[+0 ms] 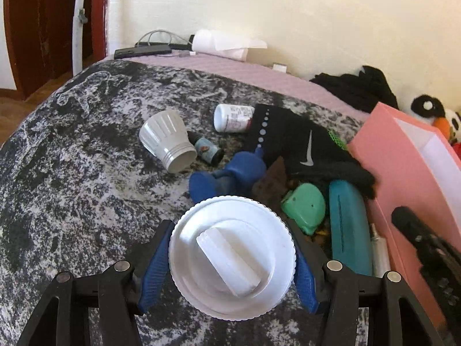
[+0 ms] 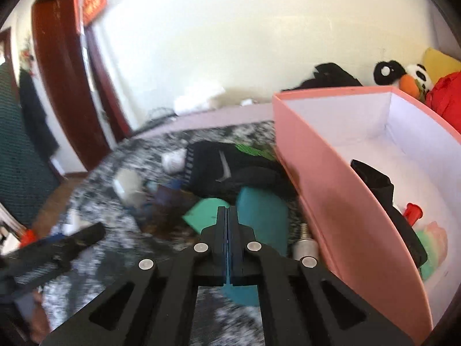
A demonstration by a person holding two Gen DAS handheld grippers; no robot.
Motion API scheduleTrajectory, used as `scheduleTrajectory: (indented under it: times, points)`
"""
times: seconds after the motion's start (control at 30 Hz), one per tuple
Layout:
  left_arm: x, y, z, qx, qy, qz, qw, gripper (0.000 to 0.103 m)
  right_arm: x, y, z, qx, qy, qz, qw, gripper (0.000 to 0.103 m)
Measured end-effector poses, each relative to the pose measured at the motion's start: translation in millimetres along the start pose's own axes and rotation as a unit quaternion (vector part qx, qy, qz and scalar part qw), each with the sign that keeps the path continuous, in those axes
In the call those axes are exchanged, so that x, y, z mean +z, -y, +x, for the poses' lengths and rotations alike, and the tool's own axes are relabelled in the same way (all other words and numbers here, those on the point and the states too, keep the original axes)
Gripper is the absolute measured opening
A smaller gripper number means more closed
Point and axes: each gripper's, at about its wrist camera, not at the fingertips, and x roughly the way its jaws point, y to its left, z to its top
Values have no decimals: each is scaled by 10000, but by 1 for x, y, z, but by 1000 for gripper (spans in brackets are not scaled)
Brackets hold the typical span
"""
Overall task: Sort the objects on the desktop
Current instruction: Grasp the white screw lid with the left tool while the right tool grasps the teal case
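In the left wrist view my left gripper [image 1: 230, 230] is shut on a round white lid [image 1: 232, 256] with a ribbed rim, its blue pads [image 1: 154, 271] pressing on both sides. Beyond it on the mottled cover lie a white ribbed cup [image 1: 165, 141], a small dropper bottle [image 1: 206, 148], a white pill bottle [image 1: 233, 117], a black glove [image 1: 302, 150], a blue dumbbell-shaped thing [image 1: 227, 176], a green case [image 1: 304, 206] and a teal case [image 1: 348, 227]. My right gripper [image 2: 227, 210] is shut with nothing in it, above the teal case [image 2: 262, 216], left of the pink box [image 2: 331, 190].
The pink box's white inside holds a black item [image 2: 374, 178], a red piece [image 2: 413, 212] and a green and pink thing [image 2: 432, 245]. A silver cylinder [image 1: 379, 252] lies by the box. Plush toys [image 1: 429, 109] and dark clothes [image 1: 357, 86] sit along the wall.
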Motion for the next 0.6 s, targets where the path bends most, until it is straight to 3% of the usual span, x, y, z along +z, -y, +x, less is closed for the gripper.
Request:
scheduleTrajectory:
  times: [0.13, 0.17, 0.2, 0.27, 0.33, 0.37, 0.47, 0.5, 0.6]
  points:
    - [-4, 2, -2, -8, -20, 37, 10000, 63, -3, -6, 7, -339, -195, -210, 9990, 2]
    - [-4, 3, -4, -8, -11, 41, 10000, 63, -6, -3, 20, -422, -485, -214, 9977, 20]
    - [-4, 3, -5, -12, -4, 47, 10000, 63, -8, 0, 32, -526, -706, -211, 9959, 61]
    - [-3, 4, -6, -38, -4, 65, 10000, 64, -13, 6, 53, -668, -790, -163, 9945, 95]
    - [-3, 4, -6, -44, -11, 80, 10000, 64, -18, 13, 78, -413, -1064, -129, 9934, 94]
    - [-3, 5, -5, -41, -14, 91, 9999, 64, -20, 15, 86, -508, -1109, -178, 9924, 97]
    - [-2, 5, -3, -12, -43, 119, 9999, 64, -26, 17, 105, -695, -1243, -486, 9886, 86]
    - [-2, 5, -3, -6, -49, 118, 9999, 64, -22, 25, 105, -561, -1251, -229, 9903, 73]
    - [-2, 6, -3, -23, -45, 130, 9999, 64, -15, 35, 92, -316, -1383, 245, 9896, 72]
